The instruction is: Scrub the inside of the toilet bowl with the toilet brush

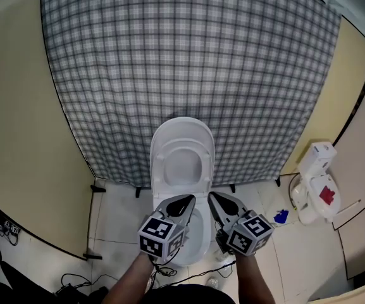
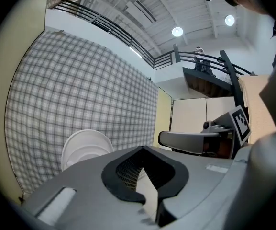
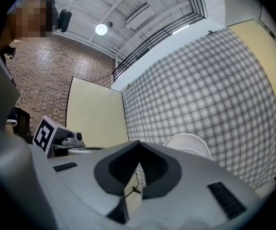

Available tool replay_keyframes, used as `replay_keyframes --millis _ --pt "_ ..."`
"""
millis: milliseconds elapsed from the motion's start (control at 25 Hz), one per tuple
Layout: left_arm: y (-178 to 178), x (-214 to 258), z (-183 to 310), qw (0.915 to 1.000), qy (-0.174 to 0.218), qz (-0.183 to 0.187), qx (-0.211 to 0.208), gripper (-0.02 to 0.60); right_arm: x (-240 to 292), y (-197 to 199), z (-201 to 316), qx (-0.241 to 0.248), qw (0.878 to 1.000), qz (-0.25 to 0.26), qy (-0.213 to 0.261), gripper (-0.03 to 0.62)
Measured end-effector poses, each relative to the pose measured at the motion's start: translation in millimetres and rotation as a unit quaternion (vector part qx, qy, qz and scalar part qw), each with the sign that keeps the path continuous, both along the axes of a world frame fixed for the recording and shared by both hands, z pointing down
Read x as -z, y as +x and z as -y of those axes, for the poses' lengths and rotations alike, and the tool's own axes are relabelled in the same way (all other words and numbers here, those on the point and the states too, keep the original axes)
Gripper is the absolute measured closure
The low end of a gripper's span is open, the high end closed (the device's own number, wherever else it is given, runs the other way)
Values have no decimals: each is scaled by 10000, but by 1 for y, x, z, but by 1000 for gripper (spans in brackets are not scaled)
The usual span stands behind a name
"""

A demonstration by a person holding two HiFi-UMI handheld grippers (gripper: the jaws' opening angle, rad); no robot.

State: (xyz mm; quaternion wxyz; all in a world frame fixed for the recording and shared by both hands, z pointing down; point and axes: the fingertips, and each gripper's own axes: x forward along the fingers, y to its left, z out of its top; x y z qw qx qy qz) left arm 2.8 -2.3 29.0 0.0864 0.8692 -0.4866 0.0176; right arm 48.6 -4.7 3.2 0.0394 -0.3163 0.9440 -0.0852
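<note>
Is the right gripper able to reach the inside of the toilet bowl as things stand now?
Probably yes: the right gripper hangs close above the open bowl, the lid is raised, and nothing lies between. Its jaws are shut and empty, though.

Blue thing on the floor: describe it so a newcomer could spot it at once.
Find the toilet in front of the checked curtain. On the floor to its right, short of the white unit with a red patch, lies a small blue thing. It is the only blue item among white neighbours.
</note>
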Motion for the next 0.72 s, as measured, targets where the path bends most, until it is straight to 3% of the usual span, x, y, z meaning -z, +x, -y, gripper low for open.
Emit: replay_keyframes --millis 240,720 --pt "-27 -4 9 10000 -31 -45 46 574 -9 -25 9 68 9998 -163 -71 588" --pt "-27 -14 15 10000 -50 -23 77 574 -19 -24 15 94 9997 -237 -37 588"
